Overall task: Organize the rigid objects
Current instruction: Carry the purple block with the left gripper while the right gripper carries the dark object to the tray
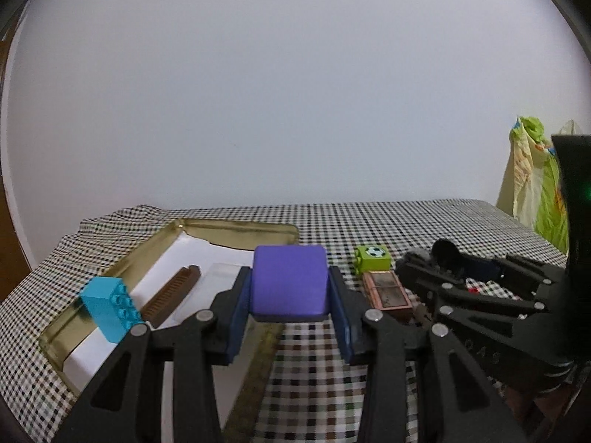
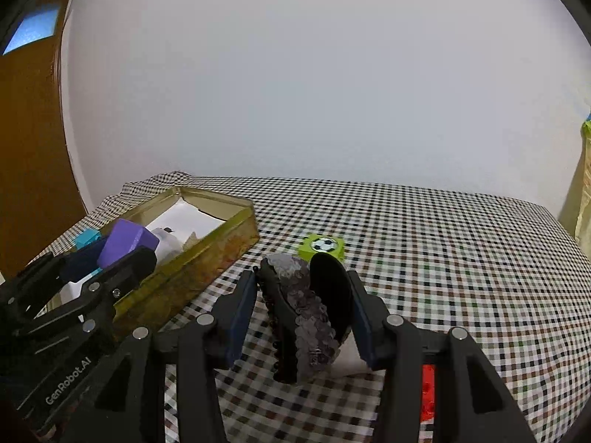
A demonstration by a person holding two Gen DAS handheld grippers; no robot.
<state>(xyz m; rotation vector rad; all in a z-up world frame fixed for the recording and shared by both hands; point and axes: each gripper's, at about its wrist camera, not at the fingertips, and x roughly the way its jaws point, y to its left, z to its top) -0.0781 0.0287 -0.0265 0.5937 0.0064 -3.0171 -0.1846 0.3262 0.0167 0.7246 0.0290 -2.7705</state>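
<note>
Purple block (image 1: 290,282), clamped between the pads of my left gripper (image 1: 290,317), hangs just right of the gold tin (image 1: 236,227) lying ahead-left, long axis running away; my right gripper (image 2: 301,317) pinches a dark sequined hair clip (image 2: 306,310), farther off.

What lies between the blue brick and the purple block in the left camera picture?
In the left wrist view, a brown comb lies in the tin, between the blue brick and the purple block.

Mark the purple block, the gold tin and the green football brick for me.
purple block (image 1: 290,280), left wrist view, top face
gold tin (image 2: 207,258), right wrist view, near side wall
green football brick (image 1: 373,258), left wrist view, top face
</note>
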